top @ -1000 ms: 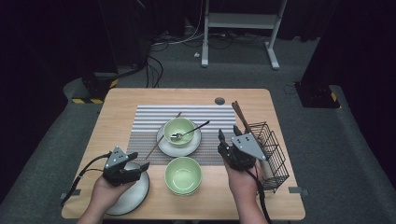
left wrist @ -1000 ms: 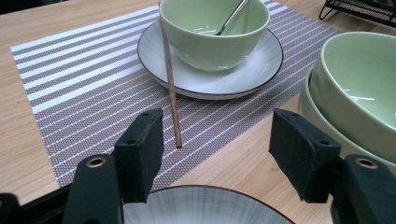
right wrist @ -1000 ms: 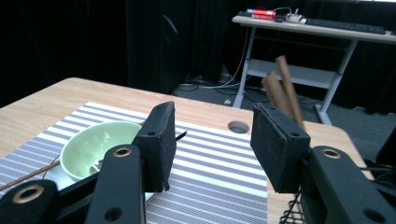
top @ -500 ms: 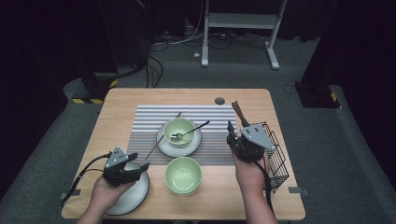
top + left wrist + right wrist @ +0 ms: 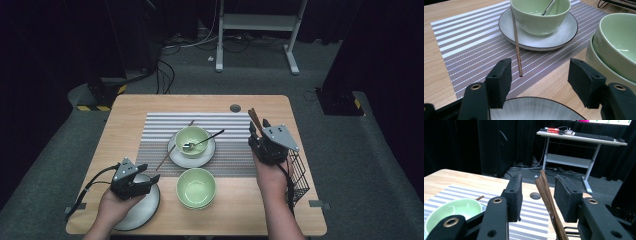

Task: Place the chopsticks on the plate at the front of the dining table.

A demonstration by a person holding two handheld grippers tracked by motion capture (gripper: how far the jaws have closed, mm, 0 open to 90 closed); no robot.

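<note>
Two grippers, right gripper (image 5: 537,195) near table's right edge, jaws closing around chopsticks (image 5: 547,200), not yet clamped, left gripper (image 5: 540,82) jaws apart over plate (image 5: 534,110) at near-left corner.

- We see our left gripper (image 5: 539,75) with its two black jaws wide apart and nothing between them.
- A grey plate (image 5: 534,110) sits right under the jaws.
- A thin brown stick (image 5: 516,42) leans on a white plate (image 5: 564,35).
- That plate holds a green bowl (image 5: 541,17) on the stripy mat (image 5: 466,47).
- Two stacked green bowls (image 5: 616,50) sit on the right.
</note>
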